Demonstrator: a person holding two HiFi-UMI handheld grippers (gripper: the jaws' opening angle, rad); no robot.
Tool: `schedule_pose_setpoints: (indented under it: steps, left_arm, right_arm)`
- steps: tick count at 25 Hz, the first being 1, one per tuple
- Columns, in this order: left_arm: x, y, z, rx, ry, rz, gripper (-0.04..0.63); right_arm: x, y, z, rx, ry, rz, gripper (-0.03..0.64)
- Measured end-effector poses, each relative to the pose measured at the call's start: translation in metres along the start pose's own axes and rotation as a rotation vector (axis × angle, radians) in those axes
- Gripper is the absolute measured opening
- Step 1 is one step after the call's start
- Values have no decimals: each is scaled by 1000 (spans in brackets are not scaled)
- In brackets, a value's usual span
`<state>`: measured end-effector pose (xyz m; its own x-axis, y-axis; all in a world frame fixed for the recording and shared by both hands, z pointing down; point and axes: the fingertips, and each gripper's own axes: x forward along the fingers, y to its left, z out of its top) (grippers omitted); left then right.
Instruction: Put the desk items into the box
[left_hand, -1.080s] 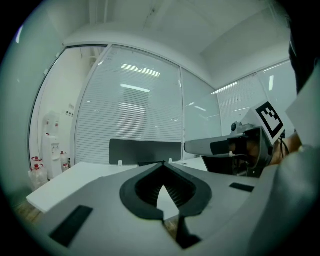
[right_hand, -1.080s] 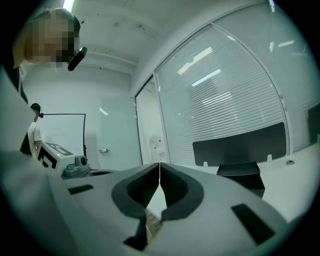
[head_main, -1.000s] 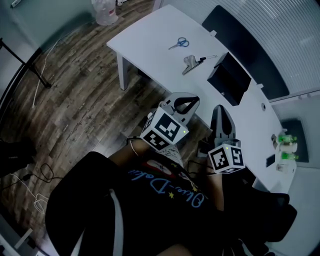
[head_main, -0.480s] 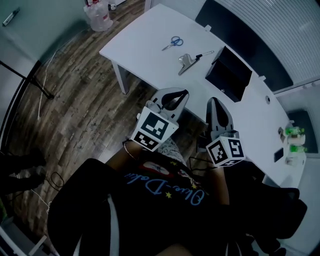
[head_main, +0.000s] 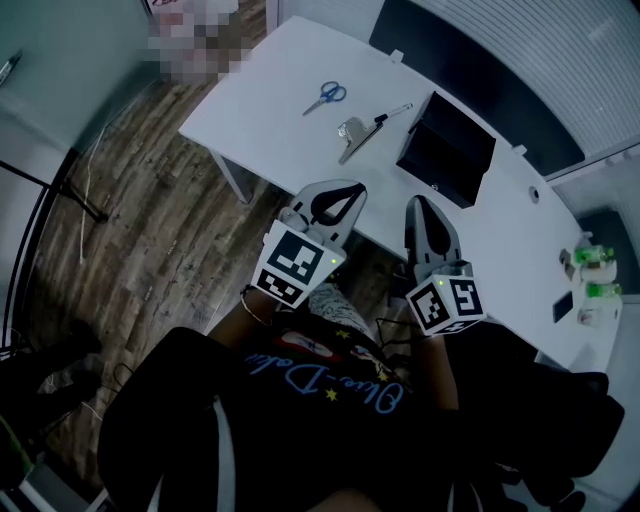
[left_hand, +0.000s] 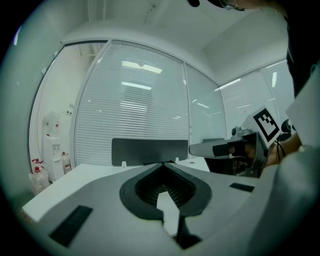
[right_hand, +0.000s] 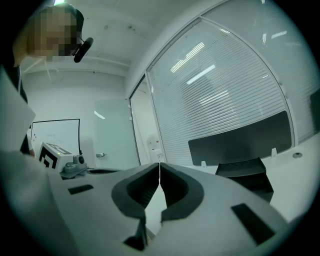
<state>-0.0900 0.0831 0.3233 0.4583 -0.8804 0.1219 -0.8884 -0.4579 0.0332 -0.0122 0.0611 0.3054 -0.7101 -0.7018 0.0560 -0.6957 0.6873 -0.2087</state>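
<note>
On the white desk (head_main: 270, 70), near its left end, lie blue-handled scissors (head_main: 326, 96). A metal clip (head_main: 350, 133) lies nearer the middle with a pen (head_main: 392, 113) just beside it, though I cannot tell whether the two touch. The black box (head_main: 447, 152) stands open-topped at about the desk's middle, close to the far edge and just right of the pen. None of the three items is in it. A dark panel (head_main: 470, 70) runs along behind that far edge. Both grippers hang at the desk's near edge, well apart from the items. The left gripper (head_main: 350, 192) points toward the clip, with the wooden floor (head_main: 150, 220) below its cube. The right gripper (head_main: 416, 204) is beside it and points toward the box. In the left gripper view the two fingers are pressed together at the tip with nothing between them, and only bare desk shows through the gap behind the tip. The right gripper view shows the same: fingers closed tip to tip on nothing, with the box standing ahead and to the right.
</note>
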Motion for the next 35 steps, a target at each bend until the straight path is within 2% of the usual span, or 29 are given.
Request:
schedule_pose_setpoints:
  steps: [8, 19, 25, 31, 35]
  left_arm:
    - [28, 16, -1, -36, 10, 23, 9]
    - [62, 29, 1, -37, 18, 39, 9]
    - [86, 30, 4, -8, 29, 21, 9]
    - [107, 34, 4, -32, 11, -3, 9]
    - [119, 41, 1, -24, 17, 30, 9]
  right_arm:
    - [19, -27, 0, 11, 26, 8, 11]
    - [47, -52, 6, 14, 23, 49, 11]
    - [62, -72, 10, 26, 18, 63, 11]
    - [75, -90, 11, 35, 17, 79, 11]
    - [79, -102, 12, 31, 21, 94, 11]
